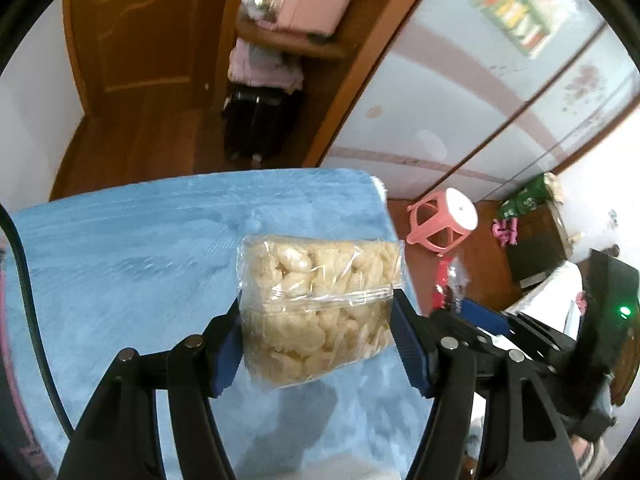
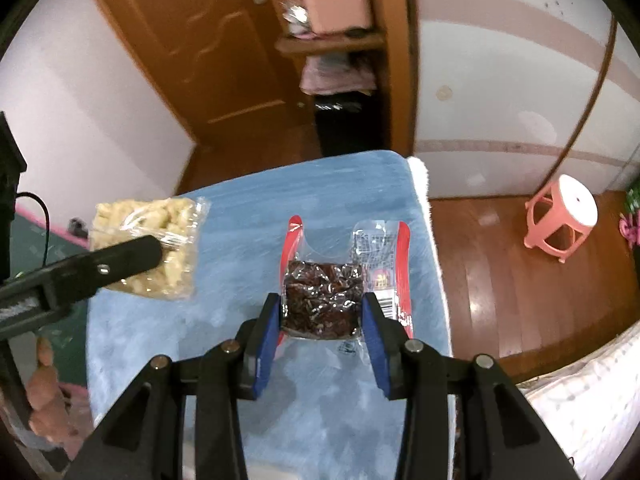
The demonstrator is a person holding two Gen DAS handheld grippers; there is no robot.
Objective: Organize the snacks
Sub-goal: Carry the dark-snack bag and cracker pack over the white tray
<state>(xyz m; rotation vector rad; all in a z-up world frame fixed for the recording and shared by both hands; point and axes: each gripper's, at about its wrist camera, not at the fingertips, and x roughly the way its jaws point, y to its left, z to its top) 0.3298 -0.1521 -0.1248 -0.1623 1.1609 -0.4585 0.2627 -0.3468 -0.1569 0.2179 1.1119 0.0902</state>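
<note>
Black linkage arms and blue-padded fingers (image 1: 412,344) of the left gripper (image 1: 316,328) are filling the bottom of the left wrist view, and those fingers are pressing on both sides of a clear plastic bag of pale puffed snacks (image 1: 320,304), holding it lifted above the fluffy light-blue cloth covering the desk (image 1: 132,264). Seen from the right wrist, this same bag (image 2: 148,248) is hanging over the desk's left edge, with one black finger (image 2: 128,256) of the left gripper crossing in front of it.

Reaching forward over the middle of the desk (image 2: 248,220), the right gripper (image 2: 322,312) is clamping its blue-padded fingers (image 2: 266,344) on a clear packet with red side edges holding dark reddish-brown snacks (image 2: 324,296); the packet's upper end is pointing away toward the desk's far edge. Whether the packet is touching the cloth cannot be told.

Beyond the desk's right side, a pink plastic stool with a white seat (image 2: 564,220) is standing on the brown wooden floor (image 2: 500,280).
</note>
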